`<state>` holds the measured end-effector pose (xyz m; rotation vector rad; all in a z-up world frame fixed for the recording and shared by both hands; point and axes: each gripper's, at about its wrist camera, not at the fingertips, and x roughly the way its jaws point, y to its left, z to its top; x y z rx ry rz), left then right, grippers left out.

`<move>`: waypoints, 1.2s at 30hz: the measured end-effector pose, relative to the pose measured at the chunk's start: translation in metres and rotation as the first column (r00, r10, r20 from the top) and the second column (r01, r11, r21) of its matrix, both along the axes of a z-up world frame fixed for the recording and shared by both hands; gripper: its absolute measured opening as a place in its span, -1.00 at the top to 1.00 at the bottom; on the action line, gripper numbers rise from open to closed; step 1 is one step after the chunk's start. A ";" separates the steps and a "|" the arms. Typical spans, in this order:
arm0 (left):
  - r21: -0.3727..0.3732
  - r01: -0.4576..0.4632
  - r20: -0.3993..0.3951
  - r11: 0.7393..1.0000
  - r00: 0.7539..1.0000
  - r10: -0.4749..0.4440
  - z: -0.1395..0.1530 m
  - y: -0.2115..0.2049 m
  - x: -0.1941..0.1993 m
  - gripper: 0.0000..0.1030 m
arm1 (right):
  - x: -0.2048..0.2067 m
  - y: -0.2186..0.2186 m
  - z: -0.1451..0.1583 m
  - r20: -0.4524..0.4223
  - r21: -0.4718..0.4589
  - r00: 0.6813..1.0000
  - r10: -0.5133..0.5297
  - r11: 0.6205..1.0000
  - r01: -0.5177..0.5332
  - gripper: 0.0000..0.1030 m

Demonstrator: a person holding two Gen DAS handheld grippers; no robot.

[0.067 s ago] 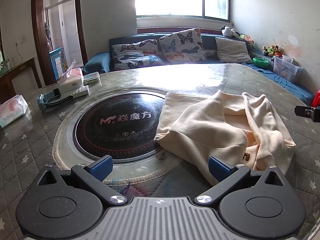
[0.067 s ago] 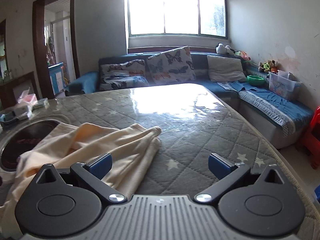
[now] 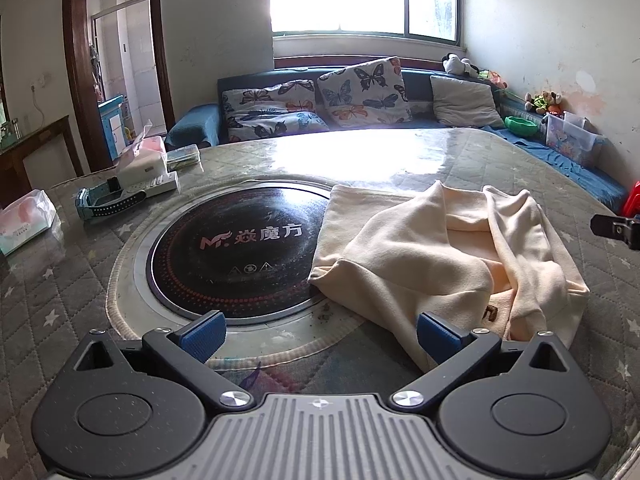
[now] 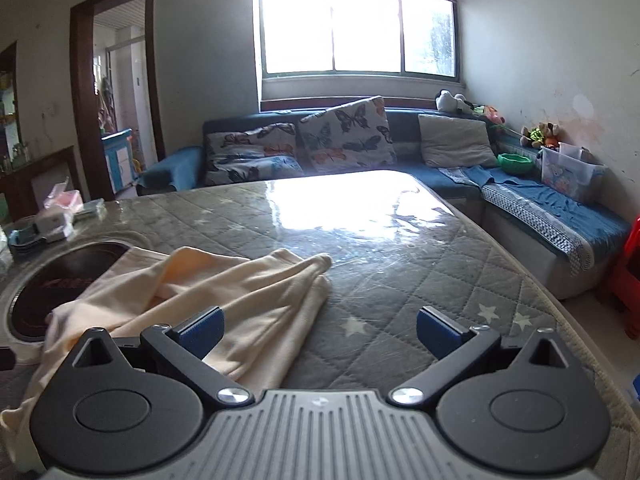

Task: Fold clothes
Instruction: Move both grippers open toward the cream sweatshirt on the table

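The garment (image 3: pixel 444 256) lies on the table (image 3: pixel 400 156), right of the cooktop (image 3: pixel 236 252).

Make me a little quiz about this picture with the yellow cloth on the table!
1. True or false: the left gripper is holding the cream garment.
2. Which thing does the garment partly cover? A) the black round cooktop B) the tissue pack C) the blue watch
3. Fill in: the right gripper has its fingers ___, with nothing between them.

Key
1. False: it is open, above the table, gripping nothing.
2. A: one edge of the garment lies over the cooktop's right side.
3. open
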<state>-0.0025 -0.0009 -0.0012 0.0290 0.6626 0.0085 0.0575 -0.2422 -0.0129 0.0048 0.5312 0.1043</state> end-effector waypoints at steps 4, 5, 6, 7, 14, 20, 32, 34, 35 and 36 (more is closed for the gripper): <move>0.000 0.004 0.000 1.000 1.000 -0.004 0.006 -0.002 -0.003 -1.00 | -0.002 0.000 0.000 -0.003 -0.019 1.000 0.005 1.000 -0.005 -1.00; -0.002 0.006 -0.001 1.000 1.000 -0.006 0.006 -0.001 -0.004 -1.00 | -0.007 0.002 0.000 0.017 -0.019 1.000 0.015 1.000 -0.015 -1.00; -0.003 0.007 -0.001 1.000 1.000 -0.007 0.006 0.000 -0.005 -1.00 | -0.007 0.008 0.000 0.006 -0.036 1.000 0.025 0.999 -0.025 -1.00; -0.005 0.009 -0.001 1.000 1.000 -0.009 0.005 0.001 -0.006 -1.00 | -0.011 0.019 0.001 -0.004 -0.050 0.999 0.039 0.998 -0.039 -1.00; 0.008 0.010 -0.005 1.000 1.000 -0.010 0.003 -0.006 -0.014 -1.00 | -0.049 0.023 0.006 0.039 -0.013 0.994 0.101 0.995 -0.101 -1.00; -0.001 0.014 -0.008 1.000 1.000 -0.014 0.002 -0.009 -0.019 -1.00 | -0.058 0.028 0.005 0.024 0.010 0.992 0.123 0.992 -0.123 -1.00; 0.004 0.015 0.014 1.000 1.000 -0.015 0.010 -0.018 -0.037 -1.00 | -0.074 0.027 0.010 0.015 0.045 0.990 0.138 0.989 -0.138 -1.00; 0.005 0.018 0.016 1.000 1.000 -0.018 0.011 -0.020 -0.038 -1.00 | -0.076 0.028 0.011 0.013 0.045 0.990 0.143 0.989 -0.143 -1.00; 0.005 0.017 0.014 1.000 1.000 -0.018 0.011 -0.021 -0.038 -1.00 | -0.077 0.028 0.011 0.013 0.043 0.989 0.146 0.988 -0.147 -1.00; 0.006 0.017 0.013 1.000 1.000 -0.017 0.010 -0.022 -0.039 -1.00 | -0.077 0.029 0.012 0.014 0.041 0.989 0.149 0.988 -0.150 -1.00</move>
